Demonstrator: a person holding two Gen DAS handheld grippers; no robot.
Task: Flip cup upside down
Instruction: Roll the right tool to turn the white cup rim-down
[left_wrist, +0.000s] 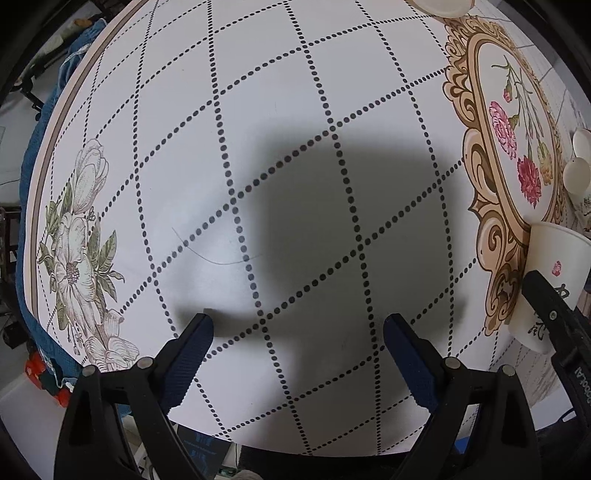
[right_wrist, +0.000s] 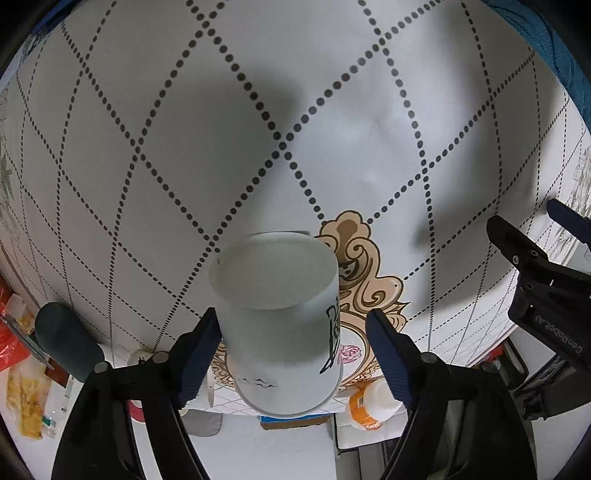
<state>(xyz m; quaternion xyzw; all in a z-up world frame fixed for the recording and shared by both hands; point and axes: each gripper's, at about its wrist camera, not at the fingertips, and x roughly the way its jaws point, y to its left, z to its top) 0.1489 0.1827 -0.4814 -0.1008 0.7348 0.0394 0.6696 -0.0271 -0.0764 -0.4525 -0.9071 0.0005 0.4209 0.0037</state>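
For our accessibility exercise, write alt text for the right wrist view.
A white paper cup with black calligraphy sits between the open right gripper, touching one finger, above a dotted-diamond tablecloth. The left gripper shows at right.

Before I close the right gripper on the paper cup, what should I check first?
1. Right gripper open: ok, jaws spread wide.
2. Paper cup between its fingers: ok; one finger looks to touch it, the other is apart.
3. Left gripper out of the way: ok, open, empty, off to the side.
4. Which way the cup's mouth faces: cannot tell.
5. Cup well in from the table edge: not ok, it is close to the edge.
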